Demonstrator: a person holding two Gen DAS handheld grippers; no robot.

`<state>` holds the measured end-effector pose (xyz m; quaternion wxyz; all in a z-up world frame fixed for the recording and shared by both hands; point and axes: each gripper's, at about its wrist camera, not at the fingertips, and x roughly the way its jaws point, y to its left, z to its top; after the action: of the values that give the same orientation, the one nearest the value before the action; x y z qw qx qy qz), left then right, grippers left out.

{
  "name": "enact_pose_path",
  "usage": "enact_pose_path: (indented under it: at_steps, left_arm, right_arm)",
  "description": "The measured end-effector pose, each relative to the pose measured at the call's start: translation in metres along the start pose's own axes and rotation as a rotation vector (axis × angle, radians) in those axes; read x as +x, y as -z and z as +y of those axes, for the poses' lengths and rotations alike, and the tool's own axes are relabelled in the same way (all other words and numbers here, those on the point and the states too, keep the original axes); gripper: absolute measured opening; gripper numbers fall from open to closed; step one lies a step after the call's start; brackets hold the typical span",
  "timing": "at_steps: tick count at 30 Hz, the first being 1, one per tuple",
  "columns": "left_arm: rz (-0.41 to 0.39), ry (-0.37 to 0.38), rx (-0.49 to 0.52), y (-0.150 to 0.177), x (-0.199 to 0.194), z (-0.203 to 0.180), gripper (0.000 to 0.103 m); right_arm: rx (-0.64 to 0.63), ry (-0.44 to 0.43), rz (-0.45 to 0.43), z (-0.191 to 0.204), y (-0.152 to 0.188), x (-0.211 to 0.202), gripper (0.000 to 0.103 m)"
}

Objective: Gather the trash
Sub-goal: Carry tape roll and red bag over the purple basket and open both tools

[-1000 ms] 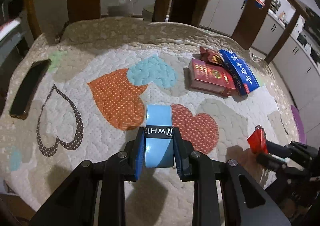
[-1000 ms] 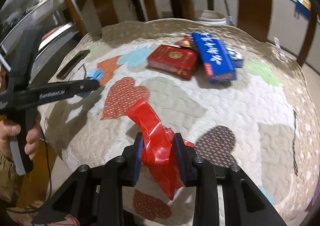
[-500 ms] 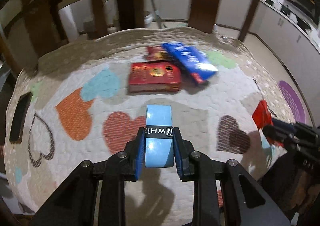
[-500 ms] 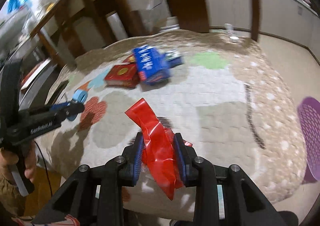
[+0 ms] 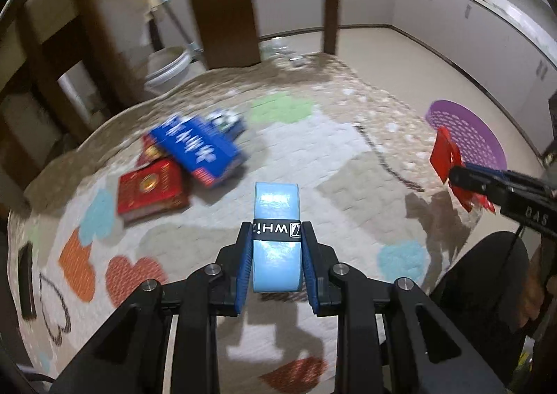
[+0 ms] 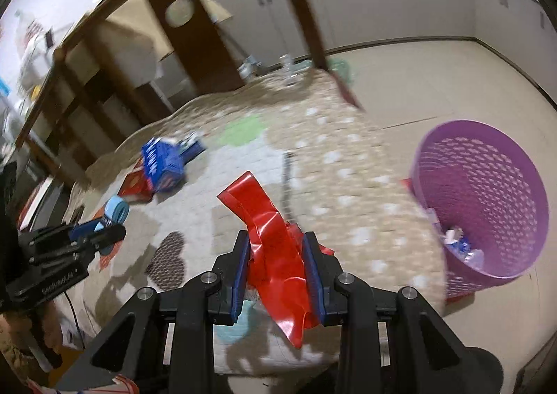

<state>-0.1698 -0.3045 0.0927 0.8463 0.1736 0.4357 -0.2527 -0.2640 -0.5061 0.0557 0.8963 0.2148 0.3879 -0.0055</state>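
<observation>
My left gripper (image 5: 276, 240) is shut on a light blue roll (image 5: 276, 216) with a black band, held above the quilted table (image 5: 348, 164). In the right wrist view the same left gripper (image 6: 104, 232) shows at the left edge with the blue roll (image 6: 116, 207). My right gripper (image 6: 278, 254) is shut on a crumpled red wrapper (image 6: 268, 223); the red wrapper (image 5: 445, 157) also shows at the right of the left wrist view. A purple mesh basket (image 6: 487, 199) stands on the floor past the table's right edge, with some trash inside.
A red box (image 5: 151, 190), a blue box (image 5: 198, 146) and a small packet lie together at the table's far left. A dark phone (image 5: 26, 280) lies by the left edge. Wooden chair backs (image 5: 222, 7) stand behind the table; white cabinets line the far wall.
Both grippers have swung right across the table with their loads. The boxes have slid to the left of both views and the purple basket has come into sight.
</observation>
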Motion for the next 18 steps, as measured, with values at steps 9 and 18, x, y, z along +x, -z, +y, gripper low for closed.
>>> enact_pose_path:
  at_steps: [9, 18]
  left_arm:
    - [0.012, 0.095, 0.065, -0.033, 0.015, -0.052, 0.025]
    - [0.026, 0.245, 0.126, -0.070, 0.039, -0.126, 0.025]
  right_arm:
    - [0.092, 0.079, -0.069, -0.062, -0.007, -0.030, 0.033]
    - [0.175, 0.167, -0.113, -0.118, -0.012, -0.049, 0.033]
